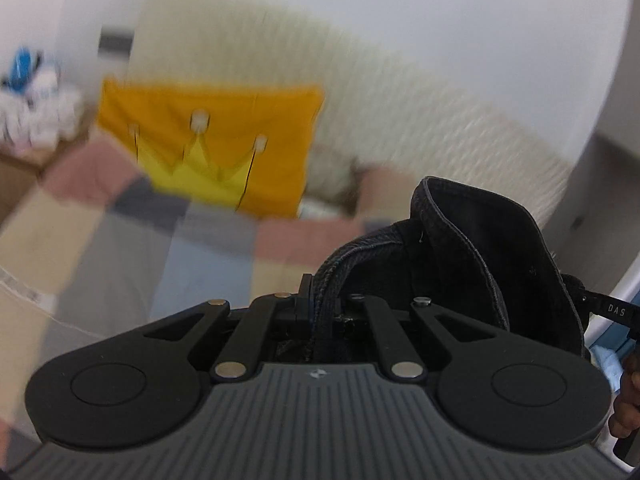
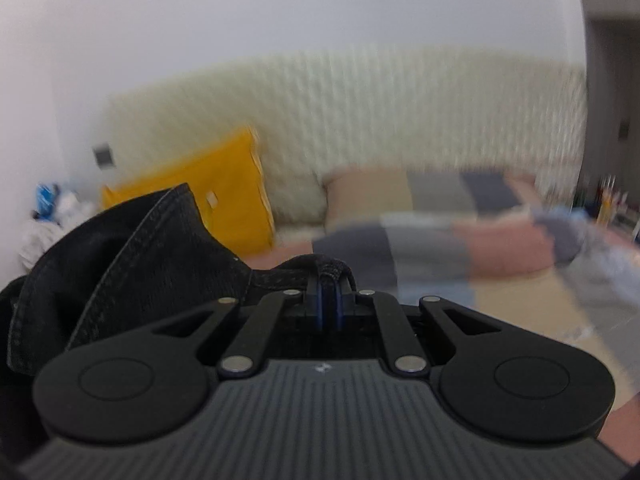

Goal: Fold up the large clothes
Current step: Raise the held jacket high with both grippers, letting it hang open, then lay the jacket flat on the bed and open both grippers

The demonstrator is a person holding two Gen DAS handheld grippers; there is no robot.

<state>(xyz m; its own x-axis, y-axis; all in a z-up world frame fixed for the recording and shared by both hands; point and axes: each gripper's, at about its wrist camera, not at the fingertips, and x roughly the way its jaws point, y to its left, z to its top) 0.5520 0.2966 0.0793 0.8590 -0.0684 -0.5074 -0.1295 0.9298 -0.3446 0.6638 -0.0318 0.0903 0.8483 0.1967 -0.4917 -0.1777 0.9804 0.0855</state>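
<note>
Left wrist view: nearest the lens, the left gripper is pinched tight on a stitched hem of the black denim garment, which bunches up and to the right of the fingers in a curled fold. Its long axis cannot be told, since only this gathered edge shows. At the right edge a hand grips a dark bar.

Right wrist view: the right gripper is likewise clamped on a thick seam of the same garment, the blue pads nearly meeting around it. Here the cloth spills off to the left, so the fabric hangs between the two grippers.

Only the left view shows the crown design on the yellow cushion; the right view sees that cushion edge-on and partly hidden by the denim. Only the right view shows a heap of light blue cloth at the far right of the bed.

Beyond both grippers lies a patchwork bedspread in pink, grey, blue and tan, blurred. Behind it stands a pale ribbed headboard against a white wall, with white and blue clutter at far left.
</note>
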